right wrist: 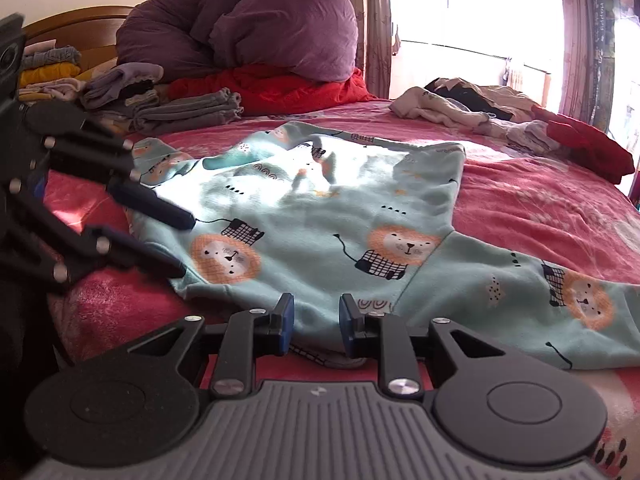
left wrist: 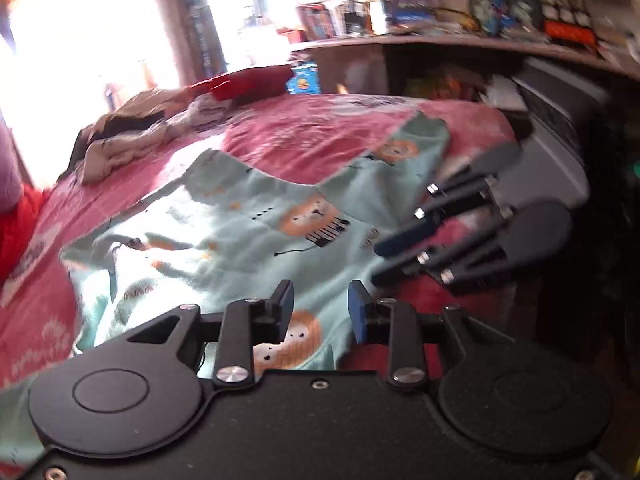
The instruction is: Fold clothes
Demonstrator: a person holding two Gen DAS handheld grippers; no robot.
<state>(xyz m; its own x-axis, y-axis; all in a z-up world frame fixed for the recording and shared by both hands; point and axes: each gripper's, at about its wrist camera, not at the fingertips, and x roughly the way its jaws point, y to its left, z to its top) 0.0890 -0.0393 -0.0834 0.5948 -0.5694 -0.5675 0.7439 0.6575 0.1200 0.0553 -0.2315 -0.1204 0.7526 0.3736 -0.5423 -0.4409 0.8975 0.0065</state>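
A mint-green child's top with lion prints (right wrist: 320,208) lies spread flat on the pink bedspread (right wrist: 540,200), one sleeve (right wrist: 560,300) stretched out to the right. In the right wrist view my right gripper (right wrist: 316,316) sits at the top's near hem with its blue pads apart; cloth shows in the gap, unpinched. My left gripper (right wrist: 184,245) reaches in from the left, fingers apart at the top's left edge. The left wrist view shows the same top (left wrist: 240,232) under my left gripper (left wrist: 320,308), jaws apart over a lion print, and the right gripper (left wrist: 375,264) open at the cloth's right edge.
Folded clothes (right wrist: 180,112) are stacked near the wooden headboard, beside a purple duvet (right wrist: 260,28) and a red blanket (right wrist: 280,84). A heap of unfolded clothes (right wrist: 480,112) lies at the bed's far side by the bright window. A cluttered shelf (left wrist: 440,20) stands beyond the bed.
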